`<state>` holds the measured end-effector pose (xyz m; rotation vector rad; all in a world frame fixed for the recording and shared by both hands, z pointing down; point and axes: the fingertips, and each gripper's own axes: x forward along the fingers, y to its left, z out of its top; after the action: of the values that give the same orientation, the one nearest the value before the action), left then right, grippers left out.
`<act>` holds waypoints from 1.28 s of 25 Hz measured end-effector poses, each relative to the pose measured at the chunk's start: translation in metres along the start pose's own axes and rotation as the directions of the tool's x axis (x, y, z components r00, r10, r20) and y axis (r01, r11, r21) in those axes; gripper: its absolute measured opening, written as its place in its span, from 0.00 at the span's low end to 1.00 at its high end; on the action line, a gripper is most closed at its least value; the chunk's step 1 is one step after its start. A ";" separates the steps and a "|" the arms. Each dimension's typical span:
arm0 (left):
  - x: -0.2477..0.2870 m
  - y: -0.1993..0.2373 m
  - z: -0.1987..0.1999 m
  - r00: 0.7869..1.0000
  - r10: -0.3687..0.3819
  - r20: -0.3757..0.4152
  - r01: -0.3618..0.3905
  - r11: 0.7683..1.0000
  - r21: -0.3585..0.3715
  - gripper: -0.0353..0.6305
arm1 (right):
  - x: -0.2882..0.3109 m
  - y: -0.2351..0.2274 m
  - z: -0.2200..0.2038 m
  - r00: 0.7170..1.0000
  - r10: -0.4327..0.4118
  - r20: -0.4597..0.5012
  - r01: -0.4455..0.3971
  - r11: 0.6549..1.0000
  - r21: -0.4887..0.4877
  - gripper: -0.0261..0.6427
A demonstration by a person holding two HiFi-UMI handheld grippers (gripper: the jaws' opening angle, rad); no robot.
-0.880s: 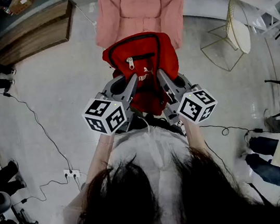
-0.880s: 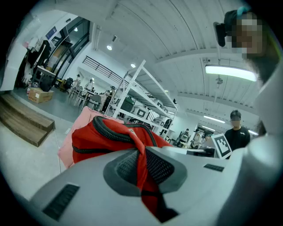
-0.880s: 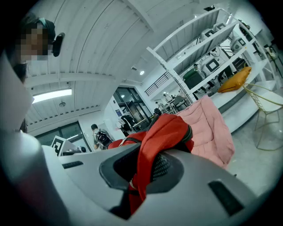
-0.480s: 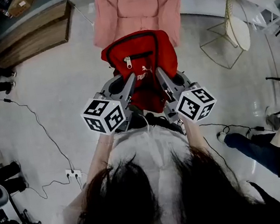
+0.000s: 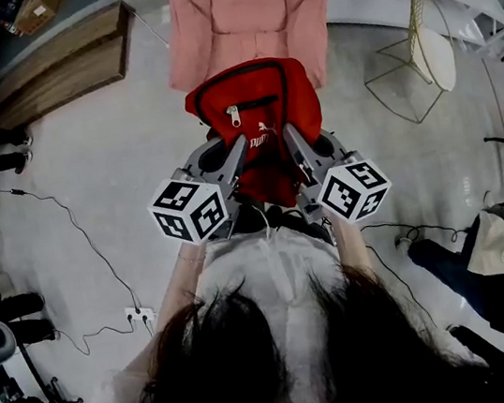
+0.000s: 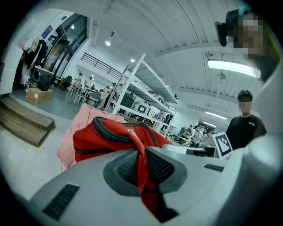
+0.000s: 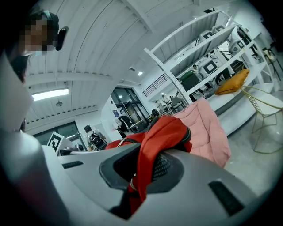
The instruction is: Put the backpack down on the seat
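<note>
L gripper (image 5: 236, 148) & R gripper (image 5: 292, 139) side by side, pointing fwd, fingers (image 6: 160, 166) clamped on backpack straps (image 6: 140, 154).

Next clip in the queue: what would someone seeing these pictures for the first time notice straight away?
The red backpack fills the centre of the head view. The left gripper and right gripper are each shut on a fold of its red strap fabric. Just beyond it is a pink padded coat, and a gold wire chair stands off to the right.

Grey left gripper (image 5: 236, 151) and right gripper (image 5: 292, 140) — black-and-white marker cubes (image 5: 189, 210) — white top (image 5: 271, 264), long dark hair (image 5: 231, 370)
</note>
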<state>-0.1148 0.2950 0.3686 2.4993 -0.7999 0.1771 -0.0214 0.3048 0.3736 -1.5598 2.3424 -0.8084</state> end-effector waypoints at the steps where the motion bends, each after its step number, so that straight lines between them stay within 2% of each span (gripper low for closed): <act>1: 0.004 0.001 -0.001 1.000 -0.002 -0.005 0.002 1.000 -0.004 0.12 | 0.001 -0.004 0.000 1.000 -0.004 -0.003 0.004 1.000 0.002 0.11; 6: 0.053 0.016 0.012 0.999 -0.010 -0.031 0.009 1.000 -0.023 0.11 | 0.027 -0.044 0.021 0.999 -0.022 -0.023 0.022 1.000 0.004 0.11; 15: 0.122 0.072 0.037 0.991 -0.049 -0.123 0.046 0.999 -0.026 0.11 | 0.099 -0.100 0.042 0.993 -0.091 -0.069 0.094 0.995 0.030 0.11; 20: 0.150 0.117 0.069 0.987 -0.087 -0.138 0.082 0.996 -0.044 0.11 | 0.156 -0.114 0.062 0.990 -0.124 -0.071 0.127 0.991 0.035 0.11; 26: 0.181 0.155 0.091 0.981 -0.115 -0.155 0.112 0.993 -0.029 0.11 | 0.204 -0.137 0.075 0.987 -0.148 -0.062 0.151 0.987 0.047 0.11; 32: 0.197 0.191 0.109 0.979 -0.111 -0.172 0.110 0.994 -0.018 0.11 | 0.248 -0.149 0.080 0.986 -0.154 -0.071 0.158 0.985 0.063 0.11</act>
<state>-0.0666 0.0064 0.4089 2.4718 -0.5886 0.3451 0.0289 0.0128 0.4194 -1.7294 2.2317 -0.9789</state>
